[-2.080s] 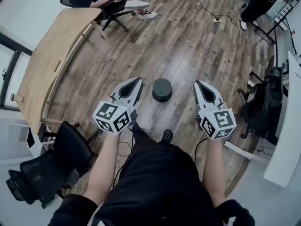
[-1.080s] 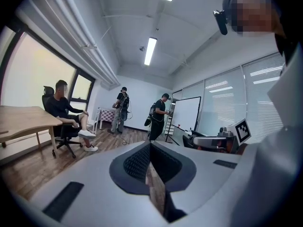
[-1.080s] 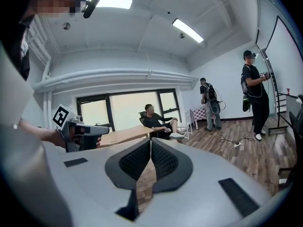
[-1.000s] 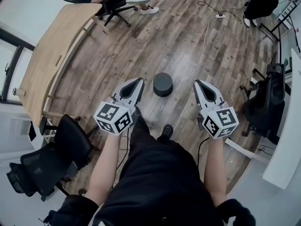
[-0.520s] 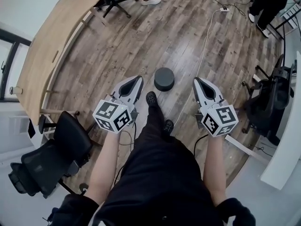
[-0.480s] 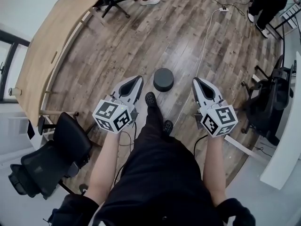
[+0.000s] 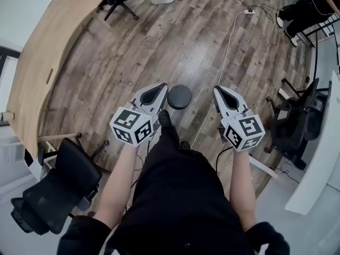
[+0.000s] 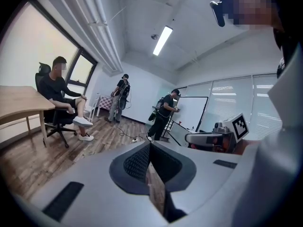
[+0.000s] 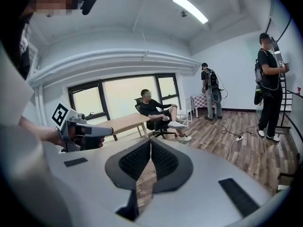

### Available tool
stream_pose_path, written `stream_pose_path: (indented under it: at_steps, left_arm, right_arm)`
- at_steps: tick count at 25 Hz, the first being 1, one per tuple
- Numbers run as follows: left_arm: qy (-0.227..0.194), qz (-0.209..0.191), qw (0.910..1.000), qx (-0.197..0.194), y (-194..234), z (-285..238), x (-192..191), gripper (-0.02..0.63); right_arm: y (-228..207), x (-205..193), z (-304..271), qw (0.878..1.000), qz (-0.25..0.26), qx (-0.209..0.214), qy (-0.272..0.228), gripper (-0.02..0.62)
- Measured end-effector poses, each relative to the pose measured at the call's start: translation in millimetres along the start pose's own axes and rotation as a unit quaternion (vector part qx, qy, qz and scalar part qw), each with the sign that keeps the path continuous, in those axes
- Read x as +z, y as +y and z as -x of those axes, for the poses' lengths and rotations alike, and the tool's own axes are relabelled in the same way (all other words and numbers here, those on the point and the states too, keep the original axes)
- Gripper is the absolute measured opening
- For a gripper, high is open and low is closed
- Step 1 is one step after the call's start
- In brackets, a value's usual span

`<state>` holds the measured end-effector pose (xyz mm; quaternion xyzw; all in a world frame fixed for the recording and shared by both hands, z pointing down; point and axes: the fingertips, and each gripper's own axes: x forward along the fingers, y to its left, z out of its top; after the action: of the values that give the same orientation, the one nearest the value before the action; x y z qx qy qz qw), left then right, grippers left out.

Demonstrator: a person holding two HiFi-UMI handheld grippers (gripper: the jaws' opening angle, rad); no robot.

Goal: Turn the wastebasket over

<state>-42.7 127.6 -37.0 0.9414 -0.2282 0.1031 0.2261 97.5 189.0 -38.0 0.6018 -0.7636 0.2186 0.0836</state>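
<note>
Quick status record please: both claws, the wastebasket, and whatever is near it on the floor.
left claw: shut, empty, at the wastebasket's left in the head view
right claw: shut, empty, at its right, clearly apart
wastebasket: dark, round, on the wood floor between the claws
shoe: person's own, just short of the wastebasket
cable: white, on the floor to its right
task: wastebasket not yet gripped

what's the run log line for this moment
phase: pre-grasp | left gripper: shut, empty | right gripper: shut, empty | wastebasket: on wood floor between grippers, not held
</note>
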Motion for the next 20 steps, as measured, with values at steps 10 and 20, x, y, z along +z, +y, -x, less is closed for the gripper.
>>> stream_pose_path:
  at_steps: [10,20]
  left_arm:
    - [0.048,0.035,0.9977,-0.034,43,-49,-23,0.017]
    - [0.079,0.071,0.9943,0.006,59,-95,-53,0.015]
  right_arm:
    - [-3,-24,-55,0.998,0.002,0.001,0.071,0.034]
    - [-48,-44,-92,0.99,0.005,0.047,0.131,0.034]
